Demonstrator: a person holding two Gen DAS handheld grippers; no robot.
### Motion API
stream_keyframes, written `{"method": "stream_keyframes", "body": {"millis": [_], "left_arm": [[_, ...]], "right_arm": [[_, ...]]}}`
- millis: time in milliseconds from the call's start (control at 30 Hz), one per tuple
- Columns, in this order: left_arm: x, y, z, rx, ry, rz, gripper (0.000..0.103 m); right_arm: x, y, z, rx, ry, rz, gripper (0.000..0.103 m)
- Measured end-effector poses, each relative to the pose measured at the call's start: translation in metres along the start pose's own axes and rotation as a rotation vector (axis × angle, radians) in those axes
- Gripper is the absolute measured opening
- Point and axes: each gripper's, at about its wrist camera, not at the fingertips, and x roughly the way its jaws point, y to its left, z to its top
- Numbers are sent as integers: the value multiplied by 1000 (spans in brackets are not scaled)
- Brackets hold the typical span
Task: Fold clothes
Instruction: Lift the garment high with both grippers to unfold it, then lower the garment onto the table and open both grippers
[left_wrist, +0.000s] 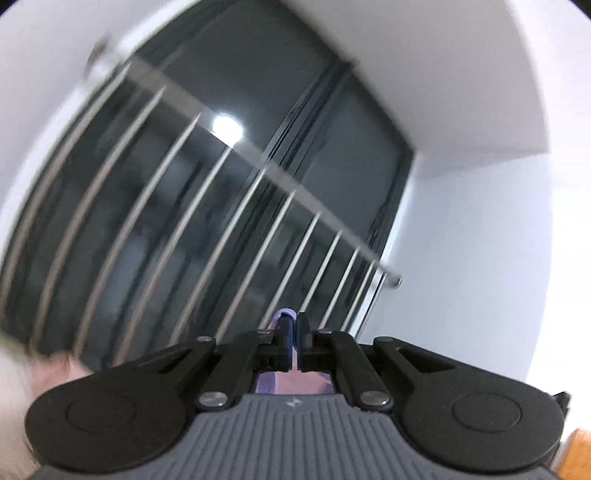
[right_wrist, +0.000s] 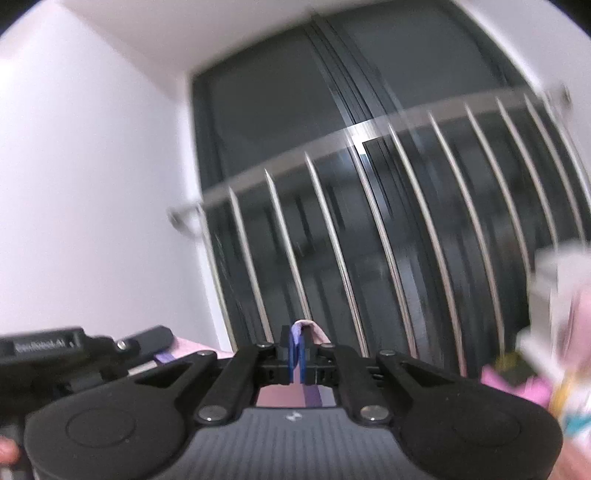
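Garment pinched in both tongs and held up in the air; folding judged barely begun.

The left tongs (left_wrist: 291, 332) are seen closed tight on a pink-and-purple garment (left_wrist: 286, 314), a purple hem poking out just past the tips and more cloth hanging below the jaws. The right tongs (right_wrist: 297, 345) are likewise clamped on the same fabric, pink edge and purple strip showing at the tips. Both are pointed slightly upward at a dark window (left_wrist: 229, 92) with a metal railing (left_wrist: 280, 177) well beyond the tips. No surface is visible, so no completed fold can be confirmed. The garment is judged to be lifted for spreading; laying flat and all folds appear left. Blurred items at the right edge of the right view cannot be identified.
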Motion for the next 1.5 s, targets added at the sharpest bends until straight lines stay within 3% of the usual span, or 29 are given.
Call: {"method": "stream_keyframes", "body": {"millis": [100,267,467,567,667,700,733,800,867,967,1033,1100,1167,1267,1333,1367,1433,1500], "left_arm": [[-30,-49,32,94,-51,10,1],[-45,-82,48,164,-63,48,1],[-4,-30,22,127,42,136,1],[38,15,6,116,94,185,1],[99,59,-9,119,141,306,2],[121,76,-17,117,158,356,8],[143,96,-27,113,189,404,36],[171,134,-54,90,292,497,91],[162,160,-91,48,353,545,89],[121,177,-147,57,482,495,89],[76,176,-183,61,524,455,89],[25,170,-221,62,565,403,90],[-21,159,-259,92,653,359,90],[-66,151,-318,111,799,333,90],[-73,145,-341,130,855,355,89],[-73,143,-348,135,847,374,89],[-74,142,-353,125,816,387,88],[-73,142,-356,112,803,389,81]], "right_arm": [[-38,38,44,-87,-65,1,2],[-67,71,86,-165,-86,-5,2],[-17,53,59,-147,15,-32,3],[41,36,31,-145,100,-80,3],[105,18,5,-141,190,-134,3],[131,11,-7,-148,229,-167,4],[159,4,-20,-157,271,-206,8],[201,-13,-53,-169,385,-303,43],[213,-30,-88,-167,487,-364,46],[183,-50,-134,-112,585,-318,50],[149,-57,-163,-81,654,-274,52],[102,-57,-194,-66,717,-164,52],[55,-49,-235,-87,789,-27,52],[3,-42,-299,-111,920,93,52],[-16,-38,-333,-132,969,112,48],[-22,-37,-346,-147,978,102,46],[-33,-33,-352,-178,905,79,44],[-34,-32,-353,-173,905,50,30]]}}
